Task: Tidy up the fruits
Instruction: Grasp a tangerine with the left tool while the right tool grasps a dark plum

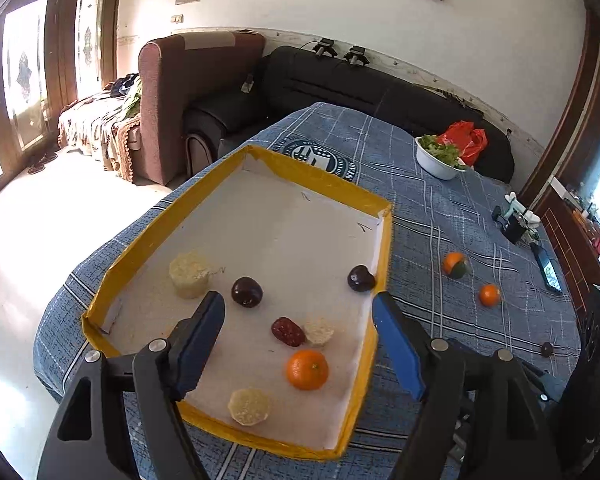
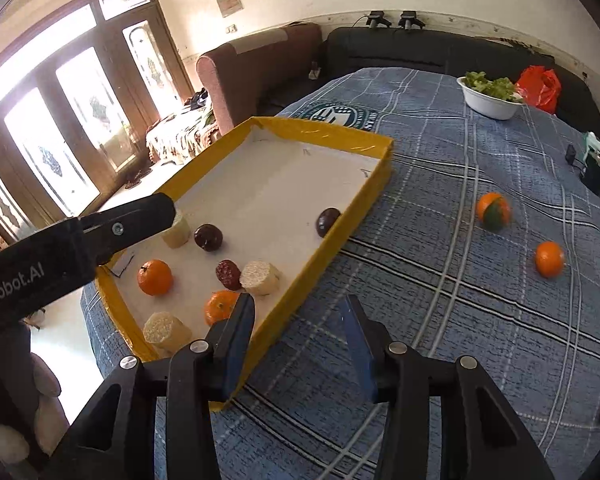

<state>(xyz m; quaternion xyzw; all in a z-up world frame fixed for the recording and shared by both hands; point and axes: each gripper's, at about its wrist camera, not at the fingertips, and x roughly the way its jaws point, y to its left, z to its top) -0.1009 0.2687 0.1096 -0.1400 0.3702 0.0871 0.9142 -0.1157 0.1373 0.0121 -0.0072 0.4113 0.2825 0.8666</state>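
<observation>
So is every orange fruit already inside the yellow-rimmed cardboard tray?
No: a small round orange fruit and a half-green orange fruit lie on the blue checked cloth, outside the yellow-rimmed cardboard tray.

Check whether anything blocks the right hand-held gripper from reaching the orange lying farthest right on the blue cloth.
Nothing visible does. The right hand-held gripper is open over the cloth beside the yellow tray, and only bare cloth lies between it and the orange. The half-green orange sits farther back, off that line.

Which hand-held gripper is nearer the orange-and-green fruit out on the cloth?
Right hand-held gripper: it is open over the cloth by the tray's edge, facing the orange-and-green fruit. Left hand-held gripper is open over the tray.
</observation>
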